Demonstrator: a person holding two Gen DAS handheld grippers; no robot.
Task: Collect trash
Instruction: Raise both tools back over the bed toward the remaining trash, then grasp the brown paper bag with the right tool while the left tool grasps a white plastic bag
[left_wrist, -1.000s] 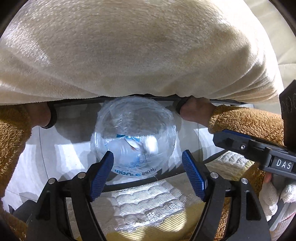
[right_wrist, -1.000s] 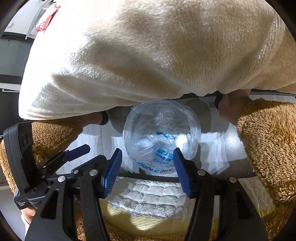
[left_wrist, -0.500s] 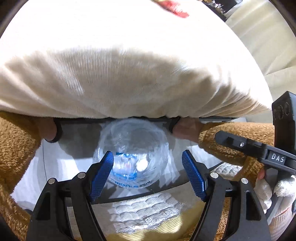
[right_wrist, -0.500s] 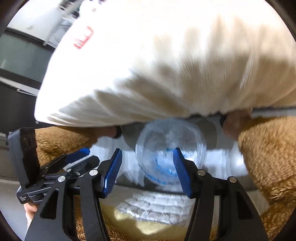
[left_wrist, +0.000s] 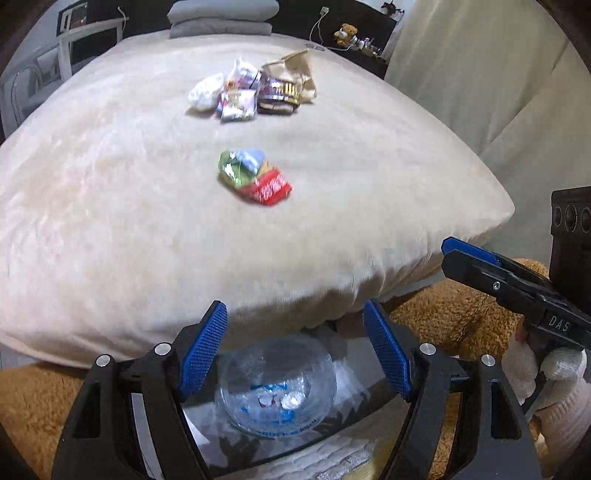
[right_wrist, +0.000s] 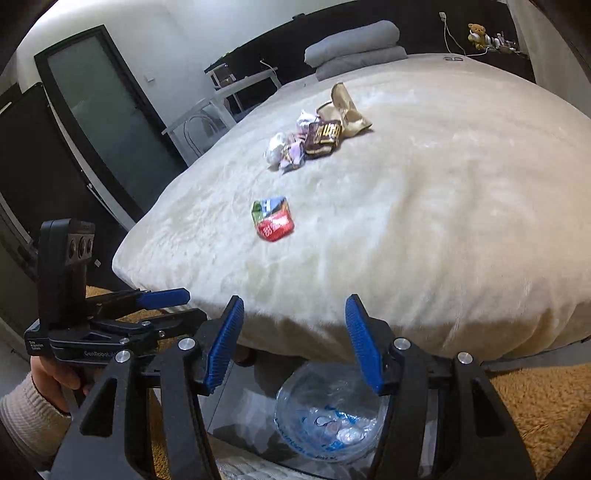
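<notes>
We look along both tools toward a wide bed covered by a cream plush blanket (left_wrist: 147, 221). Our left hand-held gripper (left_wrist: 295, 354) has its blue-padded jaws spread, with nothing between them. Our right hand-held gripper (right_wrist: 293, 339) is likewise spread and empty.

On the blanket lies a crumpled green-and-red snack wrapper (left_wrist: 255, 177), alone near the middle of the bed. Farther back sits a cluster of crumpled wrappers and a tan paper bag (left_wrist: 255, 90), well apart from the single wrapper.

Below the grippers, at the foot of the bed, a clear plastic bag with blue print (left_wrist: 277, 387) stands open with a few small pieces inside. It rests on a glass-topped bench (left_wrist: 351, 398) edged by brown shaggy fabric (left_wrist: 443, 325).
</notes>
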